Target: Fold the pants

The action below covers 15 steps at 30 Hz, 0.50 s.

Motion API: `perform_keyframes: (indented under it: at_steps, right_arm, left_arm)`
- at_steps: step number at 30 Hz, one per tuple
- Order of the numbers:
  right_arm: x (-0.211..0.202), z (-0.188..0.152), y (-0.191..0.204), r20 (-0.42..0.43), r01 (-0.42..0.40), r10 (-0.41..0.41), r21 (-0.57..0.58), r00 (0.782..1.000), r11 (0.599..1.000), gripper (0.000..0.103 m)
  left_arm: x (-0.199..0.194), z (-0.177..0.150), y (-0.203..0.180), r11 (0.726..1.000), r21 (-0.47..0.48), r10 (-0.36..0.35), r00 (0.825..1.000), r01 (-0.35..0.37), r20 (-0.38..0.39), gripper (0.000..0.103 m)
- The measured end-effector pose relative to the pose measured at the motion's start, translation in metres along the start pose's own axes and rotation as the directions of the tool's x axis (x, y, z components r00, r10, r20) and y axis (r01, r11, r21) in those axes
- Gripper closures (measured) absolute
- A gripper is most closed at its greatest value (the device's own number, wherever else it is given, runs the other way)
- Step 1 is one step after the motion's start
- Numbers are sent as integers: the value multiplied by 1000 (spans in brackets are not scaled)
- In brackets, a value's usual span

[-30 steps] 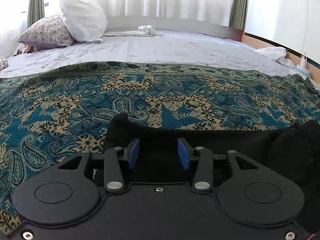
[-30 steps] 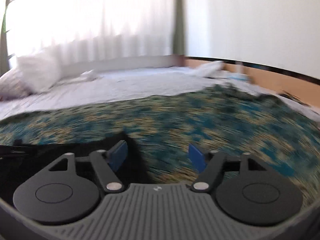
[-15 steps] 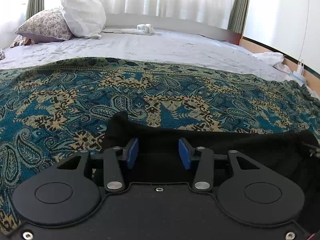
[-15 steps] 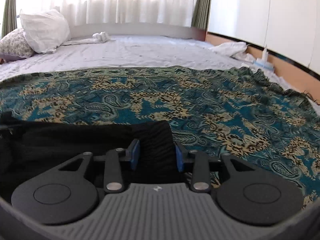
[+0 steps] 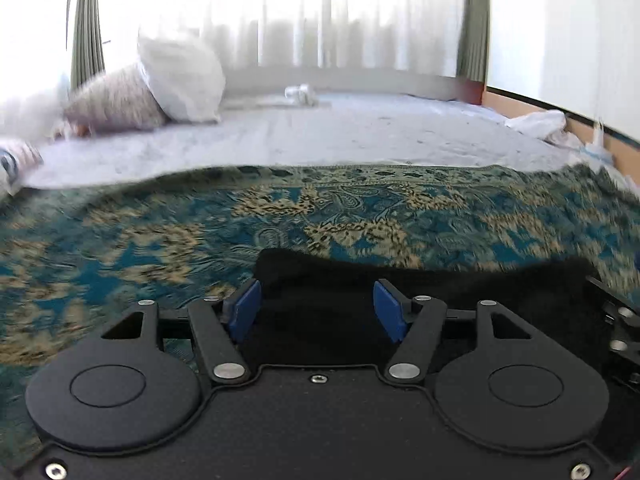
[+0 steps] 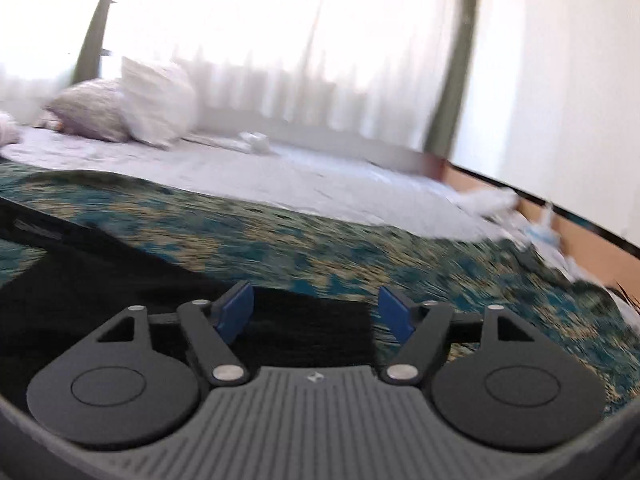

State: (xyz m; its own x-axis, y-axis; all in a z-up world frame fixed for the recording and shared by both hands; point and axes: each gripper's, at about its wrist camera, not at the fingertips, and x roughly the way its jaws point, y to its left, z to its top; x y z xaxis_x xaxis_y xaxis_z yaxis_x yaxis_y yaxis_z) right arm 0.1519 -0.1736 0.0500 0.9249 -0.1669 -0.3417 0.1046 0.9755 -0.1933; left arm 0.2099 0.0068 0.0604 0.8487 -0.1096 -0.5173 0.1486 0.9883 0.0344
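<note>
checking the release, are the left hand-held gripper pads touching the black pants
Apart. The left wrist view shows the left hand-held gripper jaws just opened, each blue pad clear of the black pants lying between them.

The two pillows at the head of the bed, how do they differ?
The white pillow is plain and stands propped up, while the patterned pillow is greyish, lies lower, and sits to its left, partly behind it. Blur hides the print's detail. Both rest on the pale sheet by the curtained window.

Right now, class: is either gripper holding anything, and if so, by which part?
Nothing is held. The left gripper and right gripper have just been opening; the black pants lie between the blue pads, which stand clear of the cloth.
</note>
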Motion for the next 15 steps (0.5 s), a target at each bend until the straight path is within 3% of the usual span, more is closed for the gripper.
perform_keyframes:
  at_steps: [3, 7, 10, 15]
  right_arm:
    - [-17, -11, 20, 3, -85, 85, -29, 996, 996, 21]
    - [-23, -30, 42, -70, -151, 146, -73, 987, 986, 22]
    - [-27, -41, 44, -111, -140, 130, -87, 985, 986, 22]
    - [-29, -46, 17, -164, -81, 80, -2, 983, 997, 26]
  left_arm:
    - [-25, -26, 3, 1000, -12, 16, 1000, -16, -19, 39]
    - [-35, -60, 3, 999, 1, 49, 995, -49, -87, 39]
    - [-42, -75, 7, 999, -8, 40, 995, -41, -88, 39]
    - [-44, -79, 13, 998, -46, 33, 994, -38, -104, 34]
